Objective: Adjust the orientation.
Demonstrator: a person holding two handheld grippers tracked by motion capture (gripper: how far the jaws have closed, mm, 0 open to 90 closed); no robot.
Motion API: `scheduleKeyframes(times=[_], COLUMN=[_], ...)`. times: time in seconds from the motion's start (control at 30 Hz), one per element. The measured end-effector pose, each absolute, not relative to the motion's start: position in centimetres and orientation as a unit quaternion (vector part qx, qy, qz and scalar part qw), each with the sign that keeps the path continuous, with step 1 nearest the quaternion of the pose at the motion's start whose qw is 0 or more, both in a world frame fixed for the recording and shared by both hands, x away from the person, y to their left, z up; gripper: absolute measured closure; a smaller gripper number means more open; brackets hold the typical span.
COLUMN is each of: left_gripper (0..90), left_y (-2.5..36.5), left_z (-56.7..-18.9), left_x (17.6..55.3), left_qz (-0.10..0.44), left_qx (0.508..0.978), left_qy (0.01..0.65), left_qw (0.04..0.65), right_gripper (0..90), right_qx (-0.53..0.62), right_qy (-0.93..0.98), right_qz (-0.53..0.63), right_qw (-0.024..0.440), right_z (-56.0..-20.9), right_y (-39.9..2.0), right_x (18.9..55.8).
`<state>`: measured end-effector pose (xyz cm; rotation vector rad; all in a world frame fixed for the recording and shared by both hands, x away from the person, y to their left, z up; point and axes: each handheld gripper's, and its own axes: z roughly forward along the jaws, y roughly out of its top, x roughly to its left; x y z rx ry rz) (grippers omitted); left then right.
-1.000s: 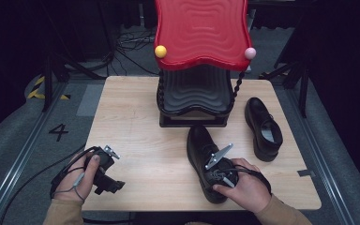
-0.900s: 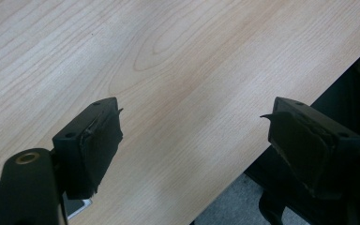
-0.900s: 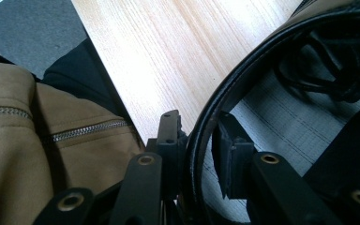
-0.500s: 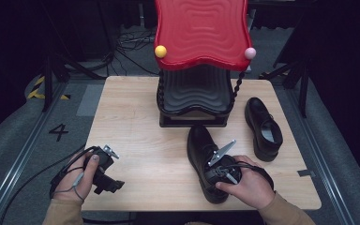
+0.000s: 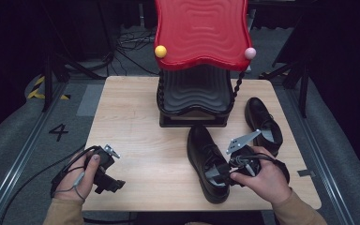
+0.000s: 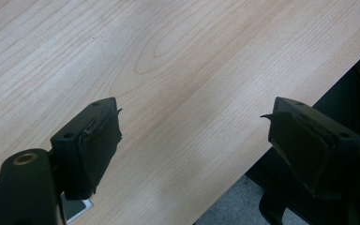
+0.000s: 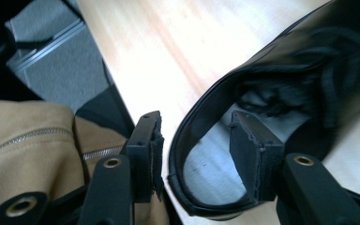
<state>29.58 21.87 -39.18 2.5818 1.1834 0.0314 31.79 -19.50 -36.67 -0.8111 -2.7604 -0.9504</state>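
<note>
We had the table (image 5: pixel 136 122) with the red-topped rack (image 5: pixel 200 33) standing at its far middle, its black lower shelf (image 5: pixel 194 96) empty. Two black shoes sat in front of it: the far shoe (image 5: pixel 261 123) lay off to the right of the rack, well apart from the left gripper, and the near shoe (image 5: pixel 206 161) stood just in front of the rack's base, toe toward it and heel toward us. Our right gripper (image 5: pixel 229 169) was at that near shoe's heel. In the right gripper view the jaws of the right gripper (image 7: pixel 197 147) straddled the heel collar (image 7: pixel 201 117), one pad inside the shoe and one outside, with a visible gap between the outer pad and the leather. The jaws had just been opening, so we read this as a release, not a clamp: shoe between the pads, neither pressing. The shoe rested flat on the table. Our left gripper (image 5: pixel 107 174) sat idle near the table's front left corner, and the left gripper view showed its jaws (image 6: pixel 194 150) wide apart over bare wood, nothing between them. Our read on the step: the near shoe had been set down, and the grip was coming off. Next move needed the inner pad lifted straight up out of the collar without dragging the heel, then a reach to the far shoe or a fresh grip to load the shelf.
</note>
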Motion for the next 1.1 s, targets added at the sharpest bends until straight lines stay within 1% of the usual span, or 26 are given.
scheduleKeyframes(times=[0.07,0.2,0.3,0.5,0.63,0.73,0.87,1.0,1.1], left_gripper=[17.8,17.6,17.6,17.6,17.5,17.6,17.6,17.6,17.6], left_y=[21.9,21.9,21.9,21.9,21.9,21.9,21.8,21.9,21.9], left_z=[-39.1,-39.1,-39.1,-39.2,-39.1,-39.2,-39.2,-39.2,-39.2], left_x=[29.6,29.6,29.5,29.6,29.6,29.6,29.6,29.7,29.7], left_qz=[0.012,0.014,0.013,0.011,0.013,0.013,0.011,0.011,0.012], left_qx=[0.899,0.899,0.898,0.898,0.897,0.898,0.898,0.898,0.899], left_qy=[0.412,0.412,0.412,0.413,0.414,0.414,0.412,0.413,0.412], left_qw=[0.150,0.149,0.150,0.151,0.153,0.150,0.151,0.148,0.148], right_gripper=[53.4,53.1,51.9,50.5,50.0,48.0,47.7,45.6,45.3], right_qx=[-0.274,-0.298,-0.326,-0.370,-0.390,-0.407,-0.429,-0.447,-0.455], right_qy=[-0.904,-0.894,-0.886,-0.873,-0.867,-0.862,-0.858,-0.854,-0.857], right_qz=[-0.326,-0.333,-0.330,-0.314,-0.303,-0.290,-0.268,-0.248,-0.226], right_qw=[0.041,0.018,-0.010,-0.051,-0.060,-0.078,-0.092,-0.098,-0.090], right_z=[-36.1,-35.4,-34.9,-34.8,-35.2,-35.8,-36.6,-37.2,-38.1], right_y=[-20.2,-21.8,-23.5,-26.9,-28.4,-29.7,-31.3,-32.4,-32.9], right_x=[32.2,33.5,35.0,37.8,38.9,39.5,40.3,40.9,41.4])
